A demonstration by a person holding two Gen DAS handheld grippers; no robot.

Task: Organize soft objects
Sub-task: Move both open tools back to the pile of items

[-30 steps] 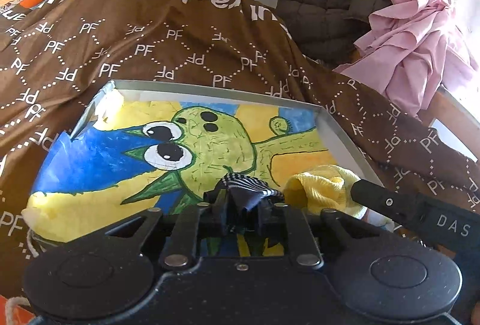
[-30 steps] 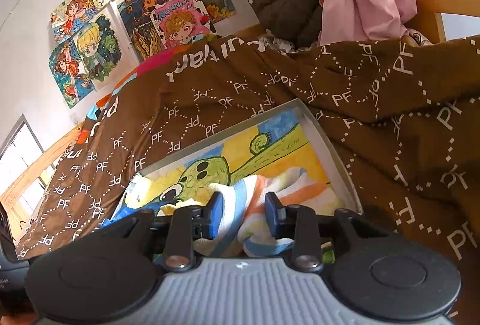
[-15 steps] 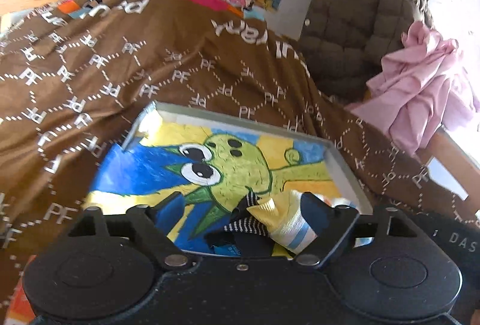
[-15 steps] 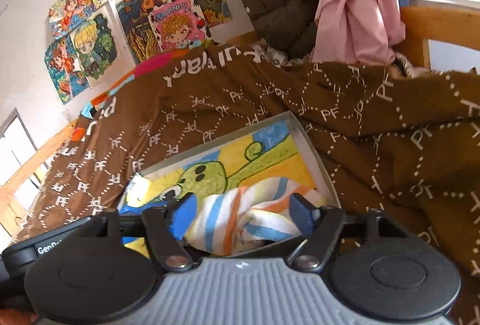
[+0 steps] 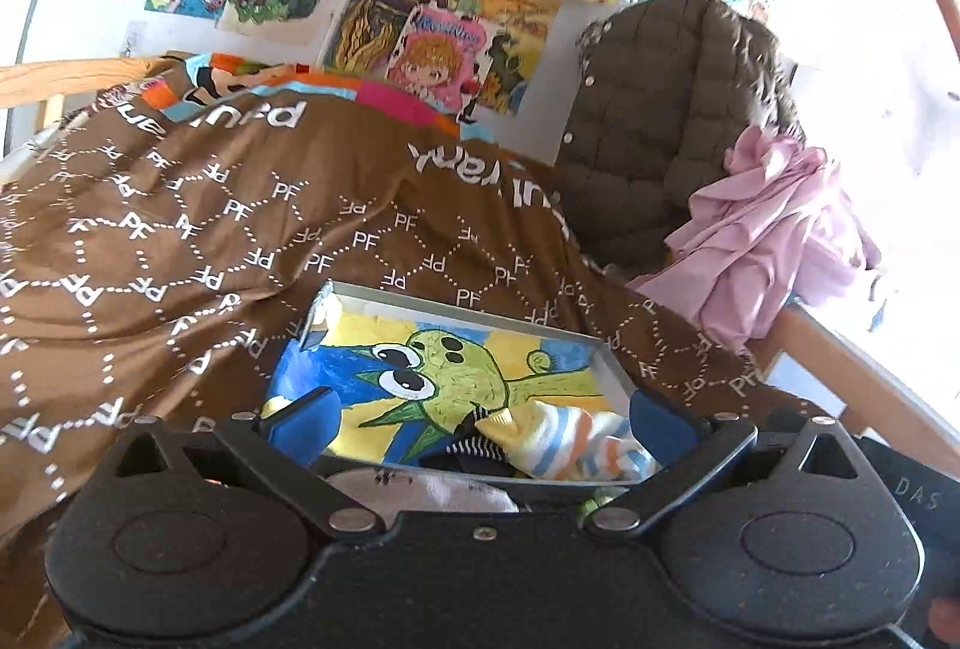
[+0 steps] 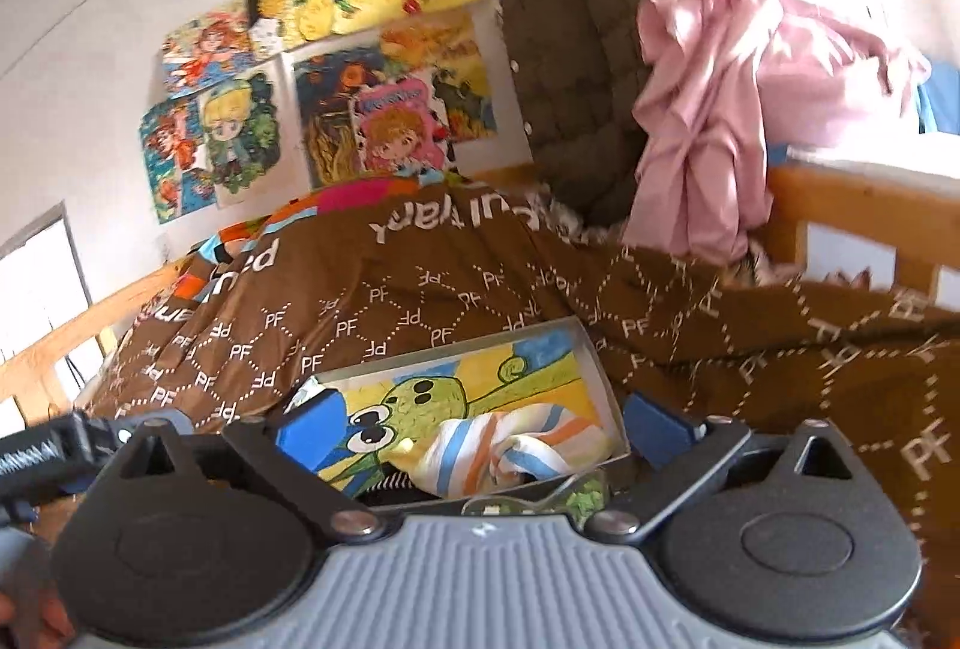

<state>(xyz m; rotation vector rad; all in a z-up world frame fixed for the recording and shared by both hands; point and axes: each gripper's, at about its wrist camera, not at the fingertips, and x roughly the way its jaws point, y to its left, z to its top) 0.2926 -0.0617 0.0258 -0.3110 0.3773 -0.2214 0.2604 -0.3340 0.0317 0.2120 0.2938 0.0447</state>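
Brown PF-print bedspread [image 5: 198,241] surrounds my shallow box [image 5: 456,310], jacket [image 5: 654,121] and pink cloth [image 5: 768,235] behind. Striped socks [image 5: 570,442] lie bunched at its near right corner. My left tongs [image 5: 480,421] and right tongs [image 6: 474,427] both spread wide, empty.

A soft knitted striped sock [image 5: 570,442] lies in a matt cardboard box [image 5: 456,310] on a brown printed cloth bedspread [image 5: 198,241] beside a quilted jacket [image 5: 654,121].
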